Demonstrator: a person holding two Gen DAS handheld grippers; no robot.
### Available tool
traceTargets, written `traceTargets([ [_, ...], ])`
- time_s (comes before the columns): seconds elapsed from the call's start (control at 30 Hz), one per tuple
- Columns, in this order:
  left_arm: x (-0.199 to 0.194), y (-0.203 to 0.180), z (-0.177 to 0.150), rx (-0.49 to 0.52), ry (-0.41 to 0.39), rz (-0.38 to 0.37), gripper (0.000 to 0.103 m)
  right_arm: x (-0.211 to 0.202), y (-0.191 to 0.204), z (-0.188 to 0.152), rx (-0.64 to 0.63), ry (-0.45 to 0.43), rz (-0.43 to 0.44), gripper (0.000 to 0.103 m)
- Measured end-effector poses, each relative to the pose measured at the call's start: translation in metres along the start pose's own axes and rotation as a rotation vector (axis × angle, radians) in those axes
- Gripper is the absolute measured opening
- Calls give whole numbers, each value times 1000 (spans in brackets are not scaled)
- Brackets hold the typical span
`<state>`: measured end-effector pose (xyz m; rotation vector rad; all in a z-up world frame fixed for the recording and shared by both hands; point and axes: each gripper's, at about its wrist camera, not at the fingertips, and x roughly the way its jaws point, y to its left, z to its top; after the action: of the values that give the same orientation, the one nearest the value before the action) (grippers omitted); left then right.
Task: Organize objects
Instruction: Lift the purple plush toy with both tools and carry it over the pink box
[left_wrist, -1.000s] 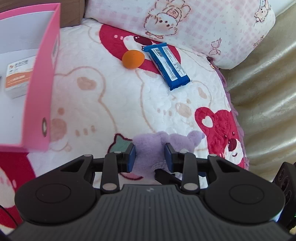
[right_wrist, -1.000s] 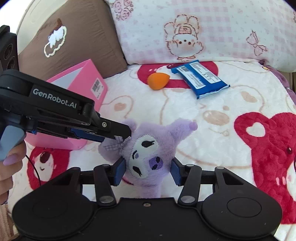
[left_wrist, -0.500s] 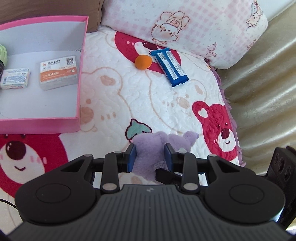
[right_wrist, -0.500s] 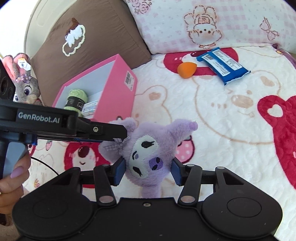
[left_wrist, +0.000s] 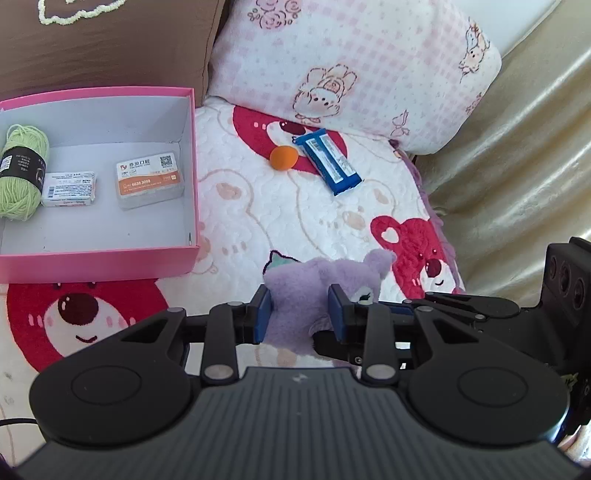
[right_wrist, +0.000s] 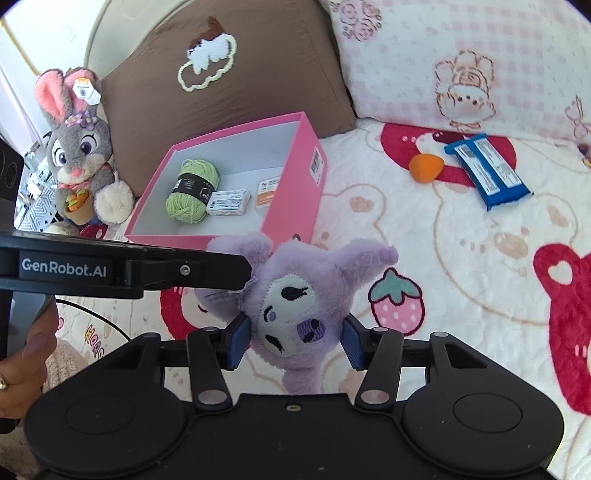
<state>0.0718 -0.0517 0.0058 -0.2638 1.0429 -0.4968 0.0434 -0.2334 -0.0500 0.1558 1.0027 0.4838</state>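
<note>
Both grippers hold one purple plush toy (right_wrist: 295, 306) in the air above the bed. My right gripper (right_wrist: 297, 343) is shut on its head, the white face turned to the camera. My left gripper (left_wrist: 299, 317) is shut on the purple plush toy (left_wrist: 317, 291) from the other side; its black arm (right_wrist: 125, 271) reaches in from the left in the right wrist view. A pink box (left_wrist: 194, 166) stands open to the left, holding green yarn (left_wrist: 22, 170) and two small packets. An orange ball (left_wrist: 283, 157) and a blue wrapped bar (left_wrist: 327, 160) lie further back.
A brown pillow (right_wrist: 229, 74) and a pink checked pillow (left_wrist: 351, 70) line the back of the bed. A grey rabbit plush (right_wrist: 79, 147) sits left of the box. The bed's right edge drops to a beige cover (left_wrist: 517, 166). A hand (right_wrist: 22, 365) holds the left gripper's handle.
Both grippers have risen with the plush toy held between them. The pink box's inside, with the yarn and packets, has come into view, and the bed looks further below.
</note>
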Motion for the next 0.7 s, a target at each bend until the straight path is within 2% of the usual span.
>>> traceTargets([
  [0.37,-29,11,-5,-15,-30,-42,32,-16,27,1,-34,-15,-6,57],
  [0.7,-54,48,-6,-94,-78,-71,32,-11,53,10,-77,-29,34,56],
])
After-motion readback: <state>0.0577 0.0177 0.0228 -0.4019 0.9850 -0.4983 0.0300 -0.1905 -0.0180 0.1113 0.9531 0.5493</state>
